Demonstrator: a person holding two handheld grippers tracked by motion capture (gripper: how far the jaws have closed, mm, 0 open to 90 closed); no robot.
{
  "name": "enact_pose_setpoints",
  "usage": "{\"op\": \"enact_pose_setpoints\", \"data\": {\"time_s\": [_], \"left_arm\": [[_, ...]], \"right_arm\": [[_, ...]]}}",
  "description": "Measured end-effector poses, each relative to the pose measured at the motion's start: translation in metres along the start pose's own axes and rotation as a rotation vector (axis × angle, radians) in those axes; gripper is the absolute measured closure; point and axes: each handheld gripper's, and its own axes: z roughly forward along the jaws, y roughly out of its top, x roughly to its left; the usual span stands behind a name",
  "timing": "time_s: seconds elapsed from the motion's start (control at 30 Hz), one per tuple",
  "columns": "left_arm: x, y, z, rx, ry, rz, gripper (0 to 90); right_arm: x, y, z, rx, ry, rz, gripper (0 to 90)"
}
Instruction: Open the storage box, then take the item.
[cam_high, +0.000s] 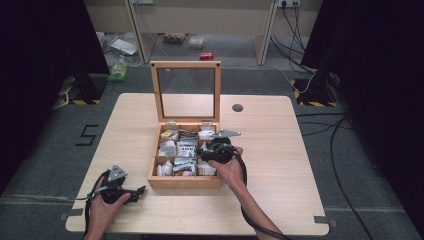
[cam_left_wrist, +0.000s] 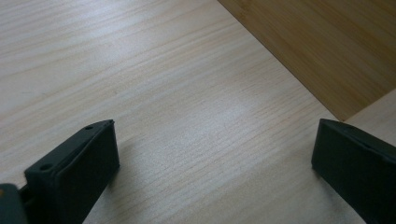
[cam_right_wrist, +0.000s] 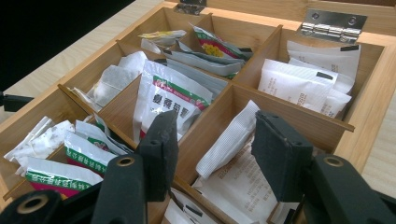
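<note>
A wooden box (cam_high: 185, 182) with its glass-paned lid (cam_high: 186, 64) standing upright sits mid-table, its compartments full of tea sachets. My right gripper (cam_high: 204, 151) hovers over the box's right side. In the right gripper view its jaws (cam_right_wrist: 215, 126) stand apart astride a white sachet (cam_right_wrist: 229, 140) leaning in the middle right compartment. The sachet lies close to the right-hand pad (cam_right_wrist: 275, 149), with a gap at the other pad. A green-and-white sachet (cam_right_wrist: 170, 100) stands in the centre compartment. My left gripper (cam_high: 140, 192) rests on the table (cam_high: 280, 150) at the front left, open (cam_left_wrist: 215, 126) with bare wood between its jaws.
The box's side wall (cam_left_wrist: 327, 42) lies just ahead of the left gripper. A round cable hole (cam_high: 237, 107) sits in the tabletop behind the box on the right. The right gripper's cable (cam_high: 245, 175) trails along the forearm. Clutter lies on the floor beyond the table.
</note>
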Motion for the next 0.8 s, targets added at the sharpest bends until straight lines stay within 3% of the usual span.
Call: {"op": "enact_pose_setpoints", "data": {"time_s": [0.6,0.8], "left_arm": [[0.0000,0.0000,0.0000,0.000,0.000,0.000,0.0],[-0.0001,0.0000,-0.0001,0.000,0.001,0.001,0.1]], "right_arm": [[-0.0026,0.0018,0.0029,0.021,-0.004,0.006,52.2],[-0.0008,0.0012,0.0064,0.051,-0.010,-0.008,57.0]]}}
